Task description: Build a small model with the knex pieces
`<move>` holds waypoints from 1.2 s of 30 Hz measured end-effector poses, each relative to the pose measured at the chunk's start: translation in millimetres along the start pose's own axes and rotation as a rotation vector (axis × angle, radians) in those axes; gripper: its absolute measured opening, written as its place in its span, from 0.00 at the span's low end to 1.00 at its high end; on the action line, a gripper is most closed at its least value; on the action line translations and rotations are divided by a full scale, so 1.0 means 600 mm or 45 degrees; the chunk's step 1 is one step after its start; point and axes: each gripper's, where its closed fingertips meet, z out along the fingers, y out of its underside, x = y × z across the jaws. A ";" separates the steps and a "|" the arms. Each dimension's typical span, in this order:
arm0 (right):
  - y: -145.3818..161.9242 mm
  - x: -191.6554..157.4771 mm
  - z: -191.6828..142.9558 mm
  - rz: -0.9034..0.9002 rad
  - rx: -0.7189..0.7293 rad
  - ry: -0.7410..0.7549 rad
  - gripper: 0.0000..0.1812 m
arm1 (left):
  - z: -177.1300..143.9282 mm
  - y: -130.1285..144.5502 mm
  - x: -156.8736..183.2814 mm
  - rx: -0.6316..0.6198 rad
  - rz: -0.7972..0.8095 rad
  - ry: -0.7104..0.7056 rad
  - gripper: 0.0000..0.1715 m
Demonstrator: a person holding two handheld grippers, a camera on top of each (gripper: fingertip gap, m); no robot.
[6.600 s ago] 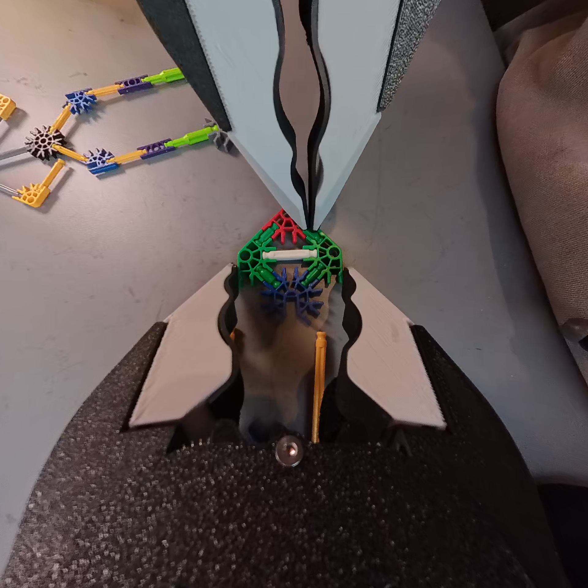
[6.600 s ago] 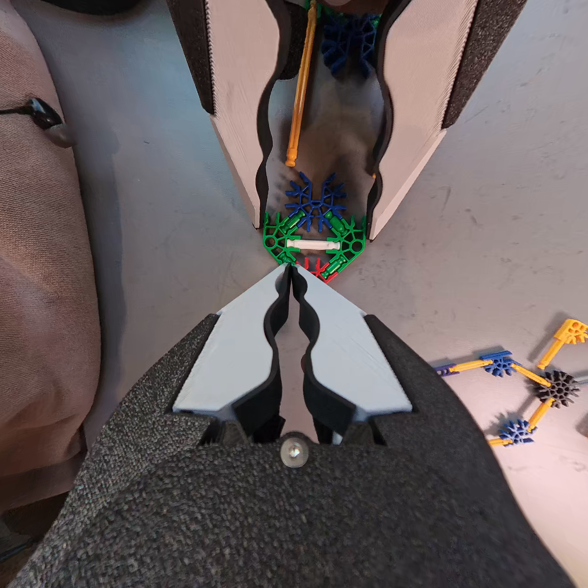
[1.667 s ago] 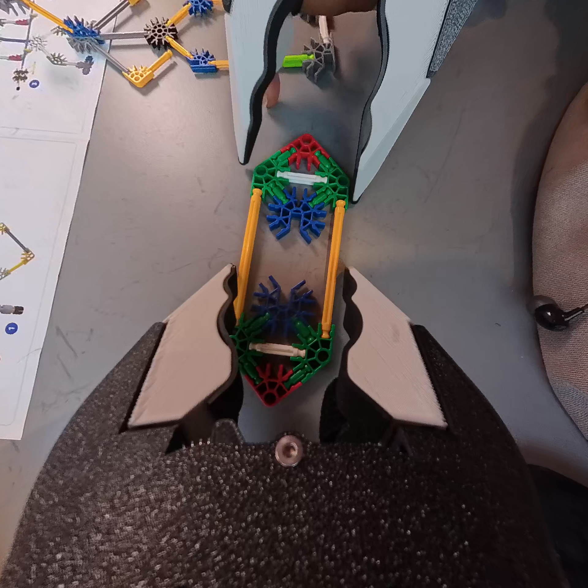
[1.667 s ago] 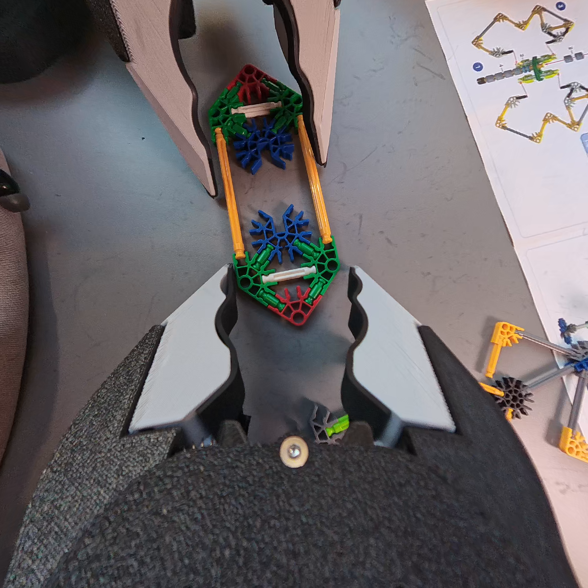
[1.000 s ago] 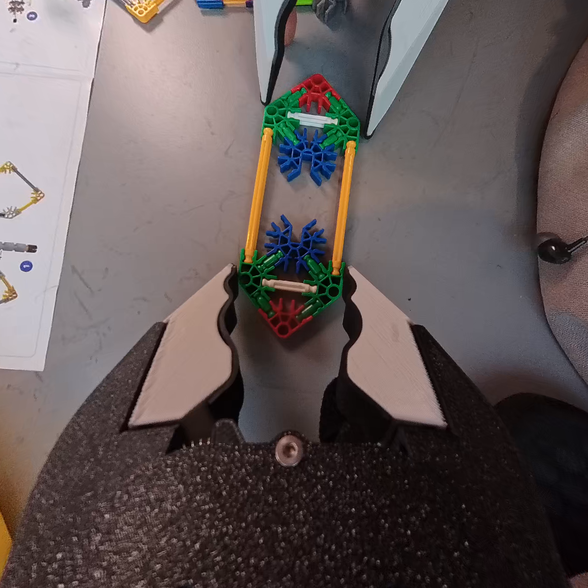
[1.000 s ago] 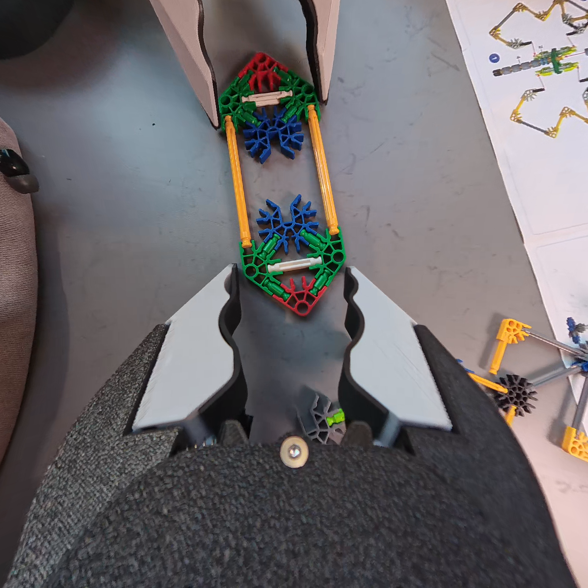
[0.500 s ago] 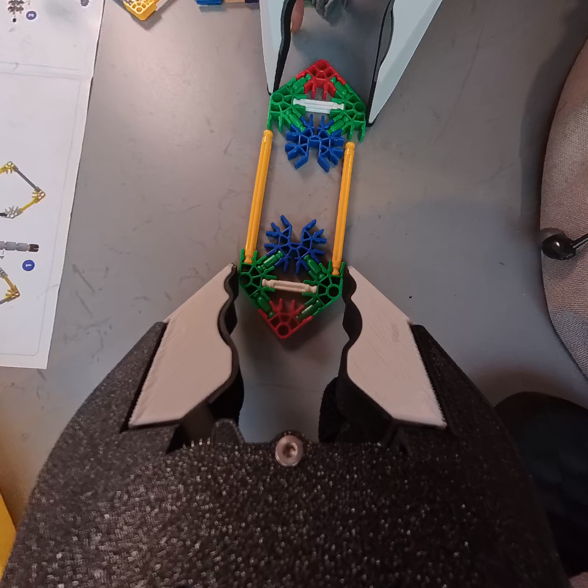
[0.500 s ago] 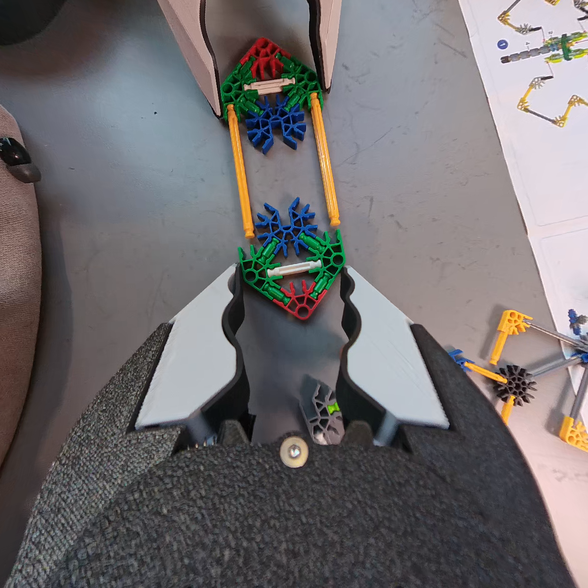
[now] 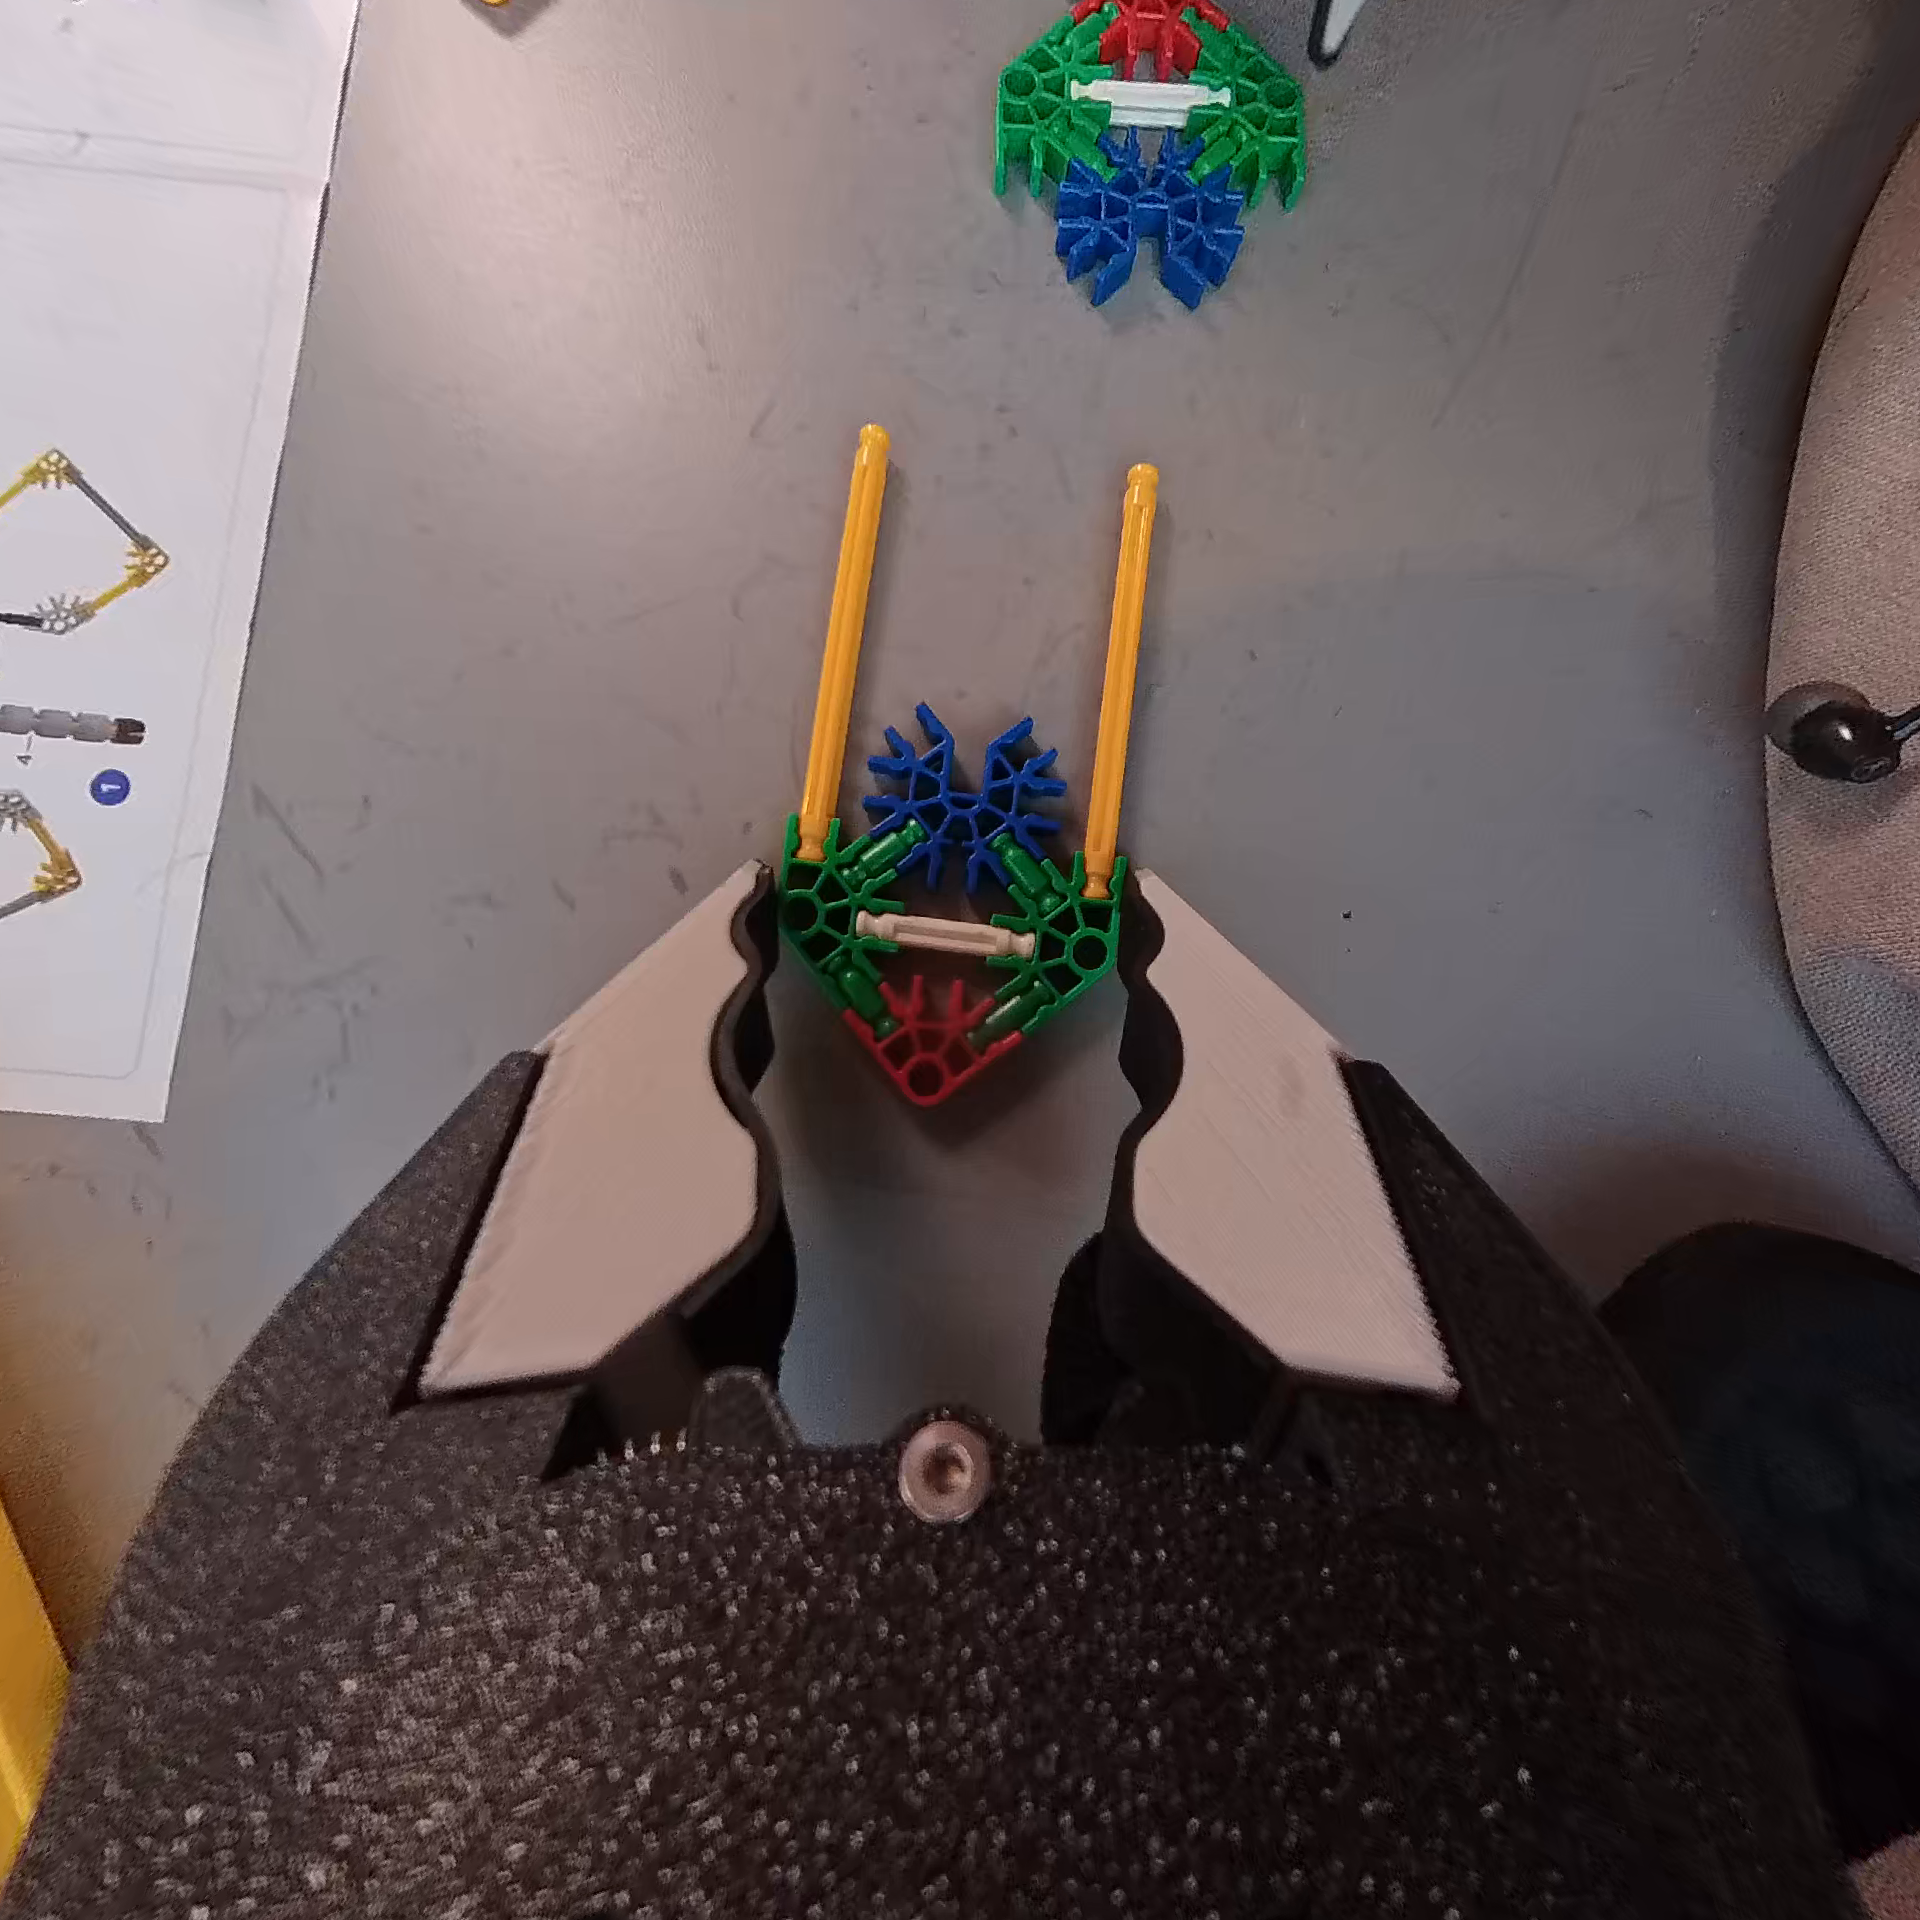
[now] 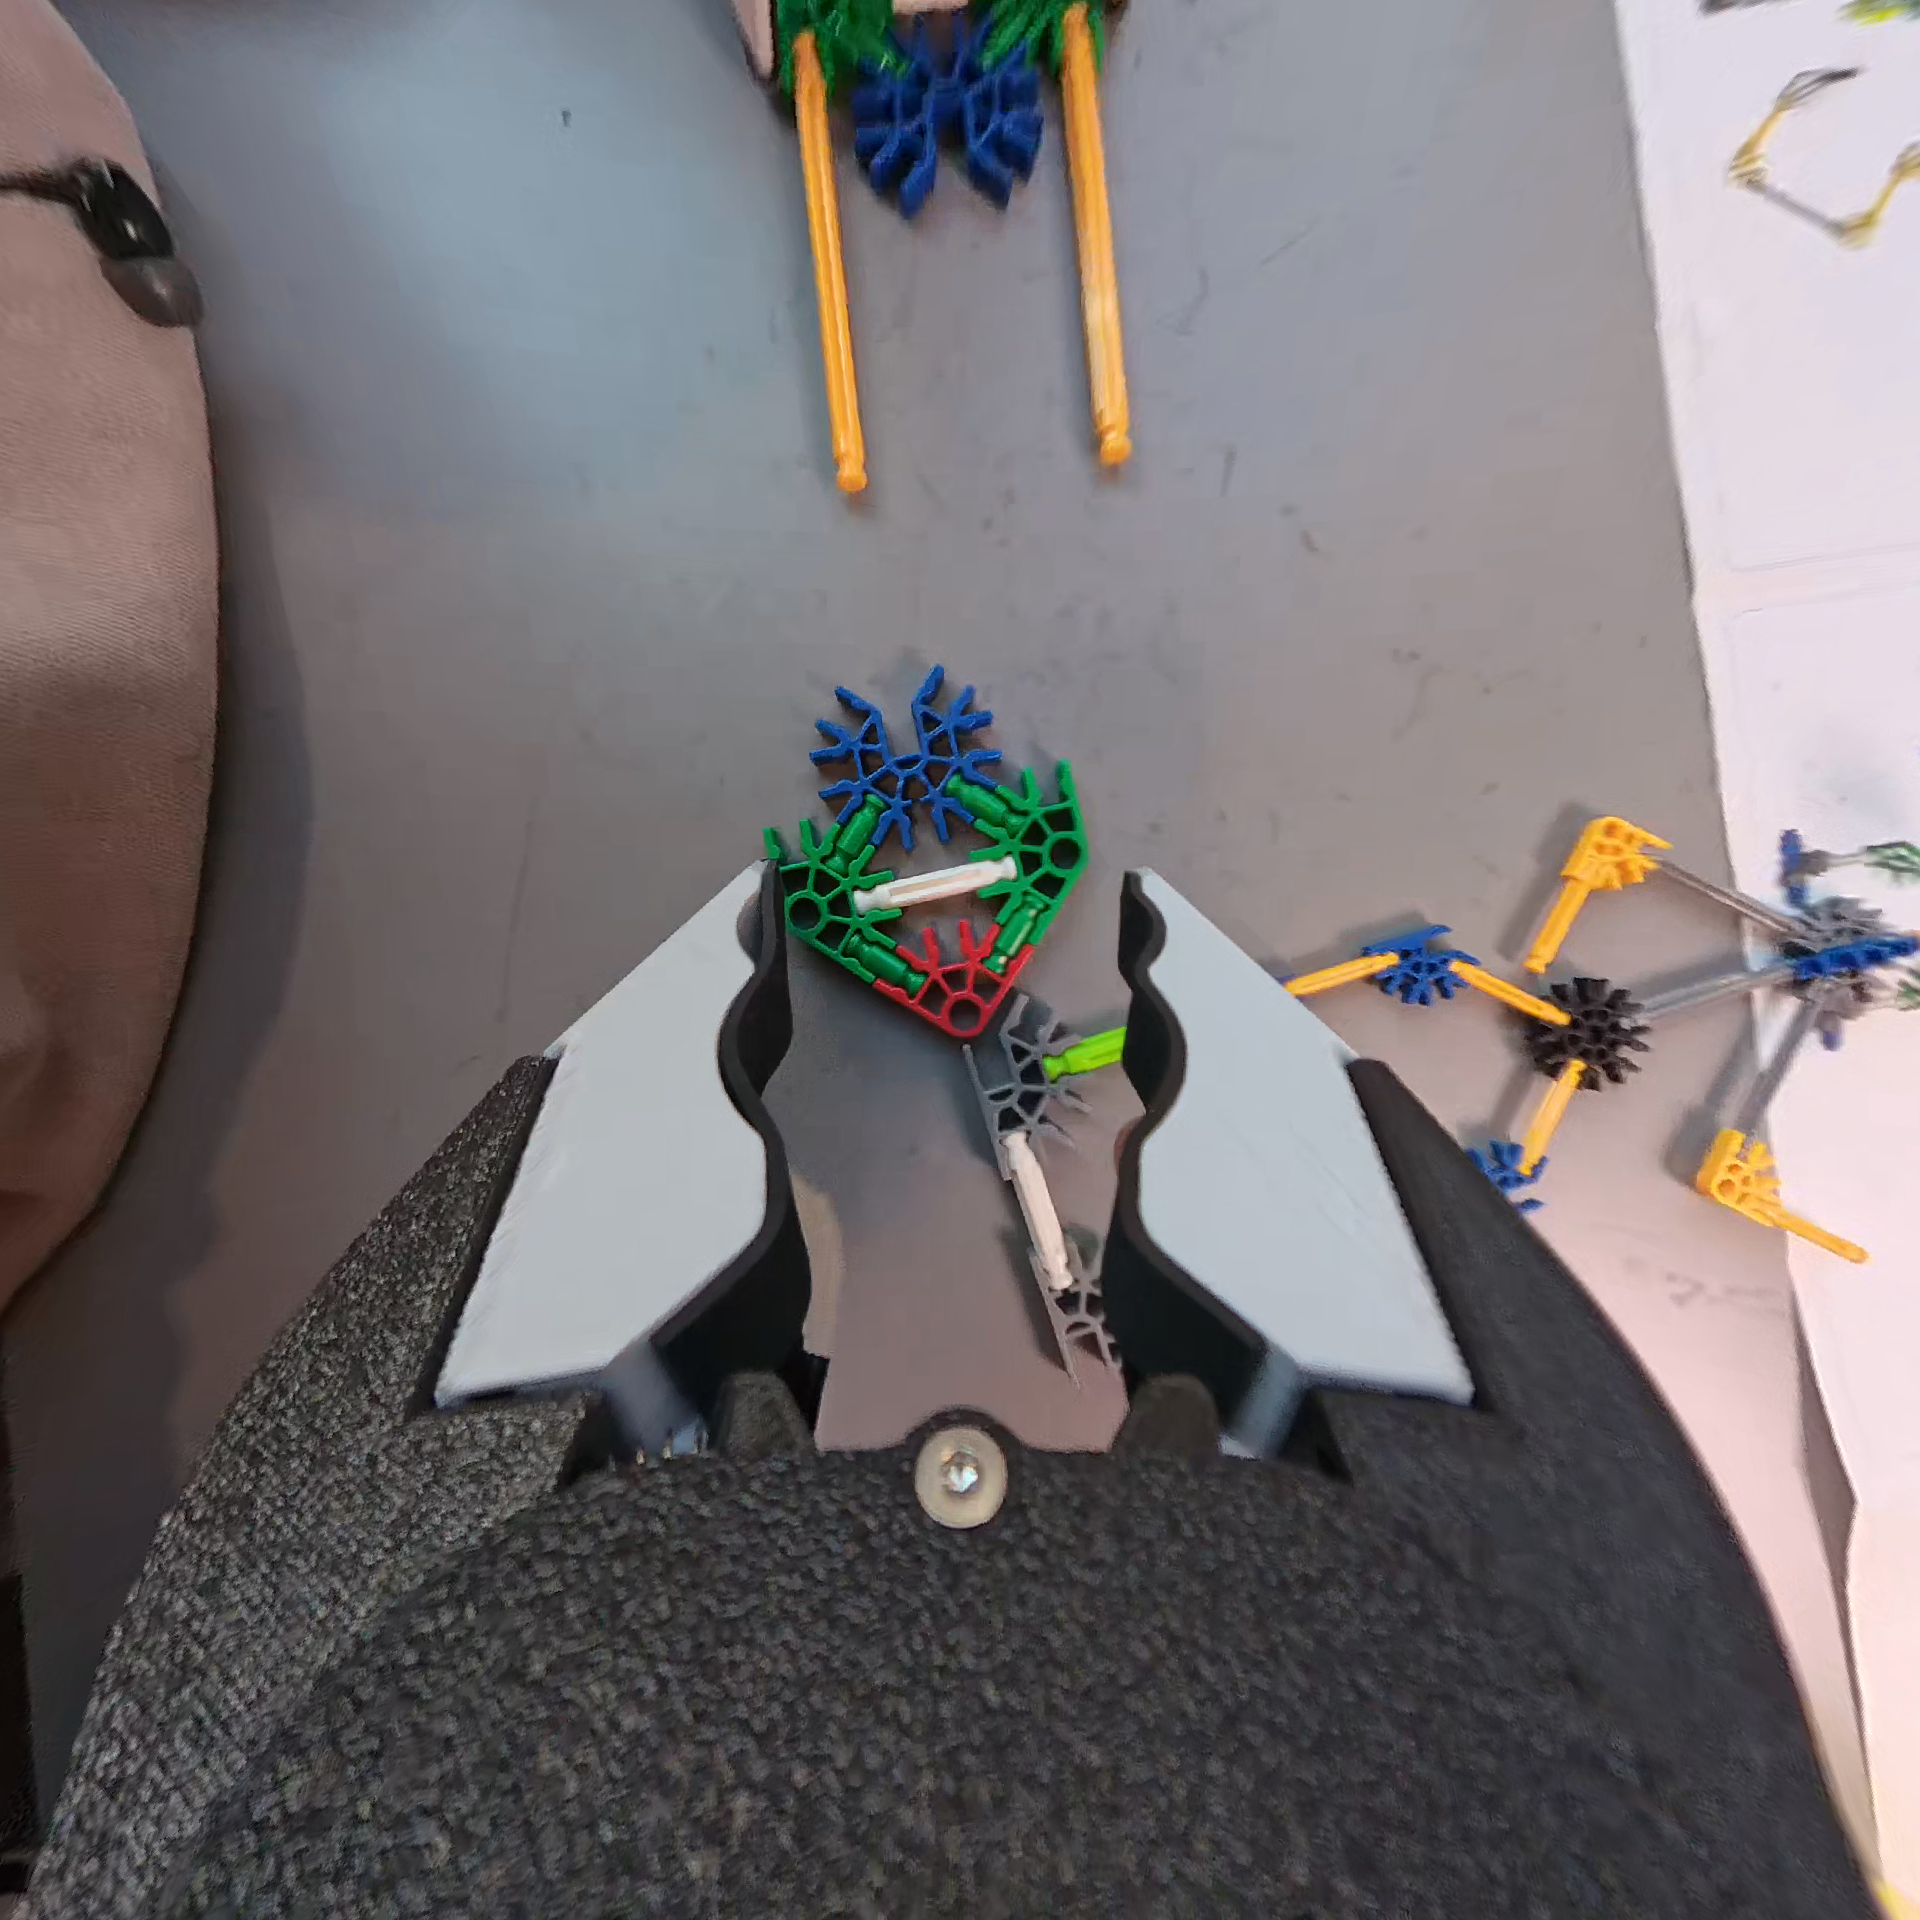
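Note:
My left gripper (image 9: pixel 951 883) is shut on a cluster of green, red and blue connectors (image 9: pixel 831 925), one tip against each green side. Two yellow rods (image 9: pixel 847 634) stick out of it with free far ends. A second matching cluster (image 9: pixel 1148 135) lies apart at the top, next to a tip of the other gripper (image 9: pixel 1335 26). In the right wrist view my right gripper (image 10: pixel 948 878) is open. That second cluster (image 10: pixel 1023 862) lies tilted between its tips, touching the left finger only. The rod-bearing cluster (image 10: pixel 940 104) is at the top edge.
A grey connector piece with white and lime rods (image 10: pixel 1023 1091) lies between the right jaws. A yellow, blue and black rod assembly (image 10: pixel 1579 1029) lies to the right by an instruction sheet (image 10: pixel 1818 416), also (image 9: pixel 125 312). Brownish cloth (image 10: pixel 94 727) with a black earbud (image 9: pixel 1834 743) borders the table.
The long frame has come apart. The rods pulled out of the far cluster and stayed with my left gripper's cluster. The right gripper drew back with its cluster, which has turned askew.

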 end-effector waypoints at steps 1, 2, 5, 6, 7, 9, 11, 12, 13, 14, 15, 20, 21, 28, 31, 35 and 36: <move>-0.010 0.014 -0.014 0.048 0.065 0.027 0.35 | 0.001 -0.001 0.000 0.001 0.001 -0.003 0.39; -0.018 0.038 -0.030 0.120 0.125 0.082 0.35 | 0.002 -0.002 -0.001 0.003 0.000 -0.007 0.39; -0.010 0.126 -0.075 0.430 0.222 0.323 0.38 | 0.004 -0.005 -0.007 0.013 -0.006 -0.025 0.39; -0.004 0.146 -0.084 0.513 0.250 0.376 0.40 | 0.005 -0.006 -0.009 0.017 -0.008 -0.032 0.39; 0.002 0.159 -0.087 0.587 0.261 0.404 0.42 | 0.006 -0.007 -0.011 0.021 -0.006 -0.039 0.39; 0.017 0.172 -0.077 0.674 0.229 0.428 0.46 | 0.008 -0.010 -0.014 0.030 -0.002 -0.051 0.40; 0.030 0.178 -0.059 0.715 0.174 0.444 0.46 | 0.008 -0.011 -0.018 0.036 0.001 -0.066 0.41; 0.033 0.178 -0.049 0.732 0.151 0.437 0.46 | 0.008 -0.011 -0.017 0.035 0.002 -0.066 0.41; 0.035 0.178 -0.041 0.748 0.129 0.435 0.46 | 0.007 -0.010 -0.017 0.032 0.004 -0.068 0.41; 0.037 0.179 -0.033 0.753 0.100 0.442 0.45 | 0.005 -0.009 -0.018 0.031 0.006 -0.072 0.41; 0.040 0.180 -0.027 0.743 0.061 0.454 0.45 | 0.003 -0.009 -0.019 0.033 0.005 -0.075 0.41; 0.054 0.176 -0.005 0.715 -0.077 0.448 0.41 | -0.001 -0.010 -0.019 0.056 -0.003 -0.068 0.41; 0.055 0.176 -0.006 0.713 -0.081 0.446 0.40 | -0.001 -0.011 -0.020 0.059 -0.003 -0.068 0.41; 0.065 0.181 -0.015 0.718 -0.056 0.454 0.28 | -0.005 -0.026 -0.029 0.122 -0.012 -0.102 0.40; 0.072 0.181 -0.020 0.720 -0.059 0.464 0.28 | -0.009 -0.037 -0.039 0.169 -0.021 -0.146 0.40; 0.081 0.182 -0.029 0.742 -0.036 0.477 0.27 | -0.014 -0.052 -0.055 0.240 -0.045 -0.196 0.38; 0.081 0.182 -0.031 0.749 -0.023 0.477 0.28 | -0.015 -0.054 -0.059 0.257 -0.059 -0.207 0.38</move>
